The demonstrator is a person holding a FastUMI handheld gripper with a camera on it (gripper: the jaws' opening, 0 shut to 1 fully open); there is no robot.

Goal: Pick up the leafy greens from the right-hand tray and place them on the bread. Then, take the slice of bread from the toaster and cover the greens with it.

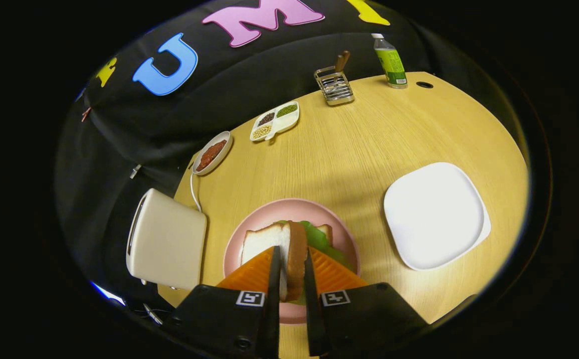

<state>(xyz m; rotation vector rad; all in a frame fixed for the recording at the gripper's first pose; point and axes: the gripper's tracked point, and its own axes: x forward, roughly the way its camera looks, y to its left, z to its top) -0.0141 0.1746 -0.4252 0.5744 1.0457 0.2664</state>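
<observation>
Got my claw (289,269) pinched on the slice of bread (275,245), both fingers squeezing its flat faces so it stands on edge between them, right over the pink plate (269,215). My guess is this thing is super light and squishy, so any harder squeeze would probably dent the crumb, and holding it near the lower part like this seems about right since the crust gives a bit of stiffness. It looks like plain white sandwich bread, pale face turned toward the toaster (167,240) and a tan-brown crust running up the edge facing me. Just past the fingers I can see the leafy greens (322,240) already sitting on the bottom bread (326,231), bright green and a bit ruffled, poking out on the side toward the white tray (436,215). Next bit should be tipping the slice flat so it covers the greens, and I'd reckon letting go low matters, or it'll flop off crooked.
</observation>
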